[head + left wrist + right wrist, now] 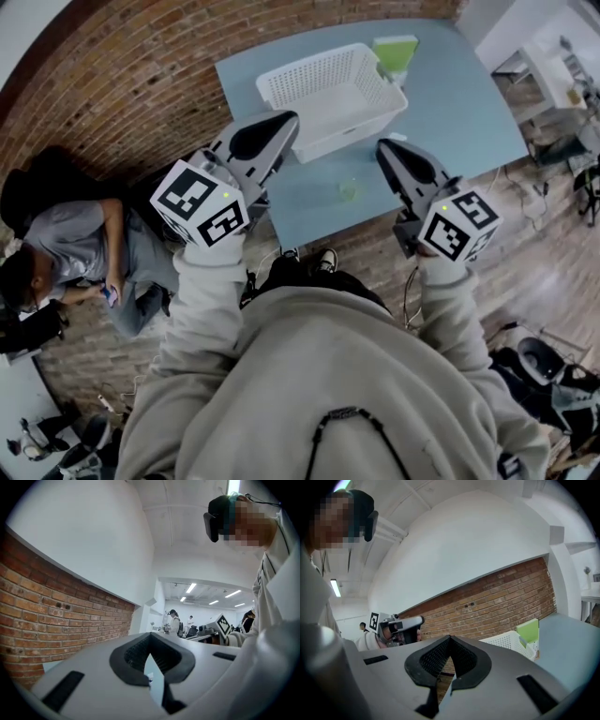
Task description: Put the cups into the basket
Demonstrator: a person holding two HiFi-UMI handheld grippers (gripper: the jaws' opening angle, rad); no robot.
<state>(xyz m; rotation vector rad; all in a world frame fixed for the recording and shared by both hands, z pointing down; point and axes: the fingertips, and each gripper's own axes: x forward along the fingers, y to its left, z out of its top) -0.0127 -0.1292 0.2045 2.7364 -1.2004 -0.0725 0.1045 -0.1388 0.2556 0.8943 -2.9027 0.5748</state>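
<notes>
A white slotted basket stands on the blue-grey table, with a green cup-like thing just behind it. A small clear greenish cup stands near the table's front edge. My left gripper is raised at the basket's near-left corner, shut and holding nothing. My right gripper hangs to the right of the small cup, also shut and empty. In the right gripper view the jaws meet at the tip, with the basket and green thing beyond. The left gripper view looks up at the wall and ceiling.
A brick wall runs along the table's left and far sides. A person sits on the floor at the left. Chairs and gear stand at the right. People stand in the room behind.
</notes>
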